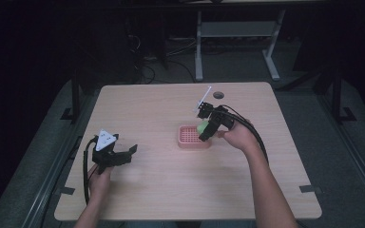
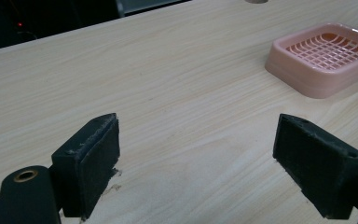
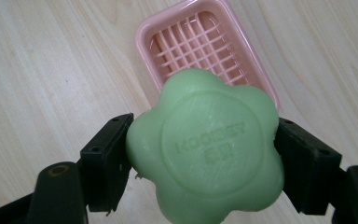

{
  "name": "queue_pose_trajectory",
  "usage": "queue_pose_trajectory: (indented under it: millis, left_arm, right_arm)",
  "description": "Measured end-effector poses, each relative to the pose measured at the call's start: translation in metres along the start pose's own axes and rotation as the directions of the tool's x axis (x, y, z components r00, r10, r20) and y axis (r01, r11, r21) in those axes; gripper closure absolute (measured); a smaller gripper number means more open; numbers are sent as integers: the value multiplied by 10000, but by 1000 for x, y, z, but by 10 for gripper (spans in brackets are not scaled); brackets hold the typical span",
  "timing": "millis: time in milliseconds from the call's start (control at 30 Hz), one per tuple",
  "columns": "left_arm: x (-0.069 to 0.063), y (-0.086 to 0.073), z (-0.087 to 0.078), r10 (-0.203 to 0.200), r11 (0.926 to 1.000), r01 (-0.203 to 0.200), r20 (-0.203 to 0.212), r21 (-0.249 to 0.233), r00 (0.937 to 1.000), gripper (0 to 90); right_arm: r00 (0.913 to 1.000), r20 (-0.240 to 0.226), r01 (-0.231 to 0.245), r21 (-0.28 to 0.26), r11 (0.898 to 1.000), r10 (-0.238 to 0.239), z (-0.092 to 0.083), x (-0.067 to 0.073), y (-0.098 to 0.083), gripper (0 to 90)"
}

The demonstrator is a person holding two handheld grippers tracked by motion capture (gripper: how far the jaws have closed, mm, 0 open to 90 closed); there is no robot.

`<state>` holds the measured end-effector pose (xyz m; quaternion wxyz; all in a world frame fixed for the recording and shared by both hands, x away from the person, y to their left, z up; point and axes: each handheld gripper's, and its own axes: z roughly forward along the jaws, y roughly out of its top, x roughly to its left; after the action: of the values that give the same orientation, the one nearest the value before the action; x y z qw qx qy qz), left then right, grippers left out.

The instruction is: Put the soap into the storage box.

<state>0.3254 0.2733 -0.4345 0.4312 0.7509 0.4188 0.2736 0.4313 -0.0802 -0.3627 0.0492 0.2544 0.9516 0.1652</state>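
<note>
My right claw (image 3: pixel 204 161) clamps the green soap (image 3: pixel 205 151) by its lobed edges, likely slippery, above the pink dish (image 3: pixel 144 35); my left claw (image 2: pixel 196 163) gapes empty.

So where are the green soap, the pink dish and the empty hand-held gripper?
green flower-shaped soap (image 3: pixel 205 149): right gripper view, embossed face.
pink soap dish (image 2: pixel 328 49): left gripper view, slatted floor.
left hand-held gripper (image 1: pixel 123 154): high view, between its open jaws.

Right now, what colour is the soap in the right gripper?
Pale green soap, flower-shaped, with embossed lettering; clearest in the right gripper view.
</note>
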Motion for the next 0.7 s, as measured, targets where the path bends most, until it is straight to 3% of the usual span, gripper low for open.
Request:
queue_pose_trajectory:
  millis: [700]
  left_arm:
    - [1, 0, 0, -81, 9999, 81, 10, -63, 10000, 143]
  right_arm:
    - [9998, -169, -105, 109, 9999, 107, 14, -9, 16, 257]
